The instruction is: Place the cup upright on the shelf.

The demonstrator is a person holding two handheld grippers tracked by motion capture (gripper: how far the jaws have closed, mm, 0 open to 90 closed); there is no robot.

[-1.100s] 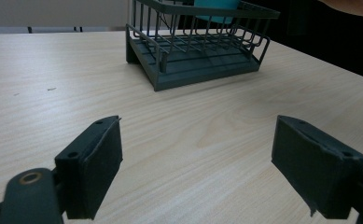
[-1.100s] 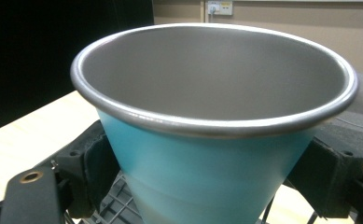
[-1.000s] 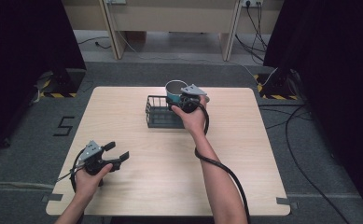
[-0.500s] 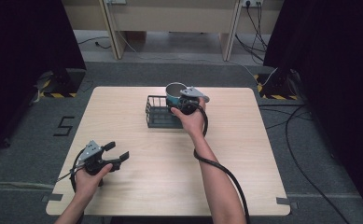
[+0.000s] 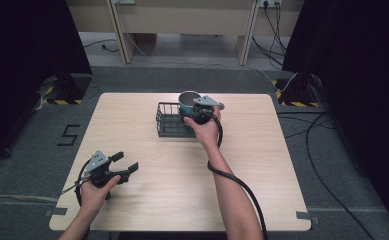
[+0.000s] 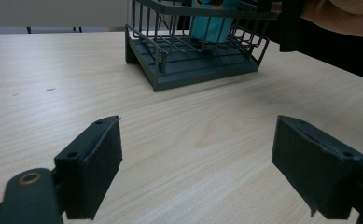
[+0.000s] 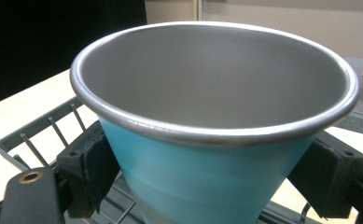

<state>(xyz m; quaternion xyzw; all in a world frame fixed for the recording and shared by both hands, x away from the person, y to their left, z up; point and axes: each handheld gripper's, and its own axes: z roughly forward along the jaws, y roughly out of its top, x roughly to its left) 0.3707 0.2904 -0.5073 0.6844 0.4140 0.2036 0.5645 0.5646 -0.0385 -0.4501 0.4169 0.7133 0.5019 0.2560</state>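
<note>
The right claw (image 7: 207, 179) is clamping a blue cup (image 7: 202, 186) upright over the wire basket (image 5: 169, 120) at the tabletop's (image 5: 262, 165) far middle, while the left claw (image 6: 212, 172) is hovering wide apart near the tabletop's front.

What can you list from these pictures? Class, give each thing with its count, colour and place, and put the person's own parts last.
Table: one, pale wood, centre of the high view.
Wire basket: one, dark grey, far middle of the table.
Cup: one, blue outside with a silvery inside, upright over the basket, between the right gripper's jaws.
Floor cables: several, black, right of the table.
Striped markers: two, yellow and black, on the floor by the table's far corners.
Left gripper: one, black, near left of the table, jaws wide apart.
Right gripper: one, black, at the basket, jaws against the cup's sides.
Forearms: two, bare, coming from the near edge.
</note>
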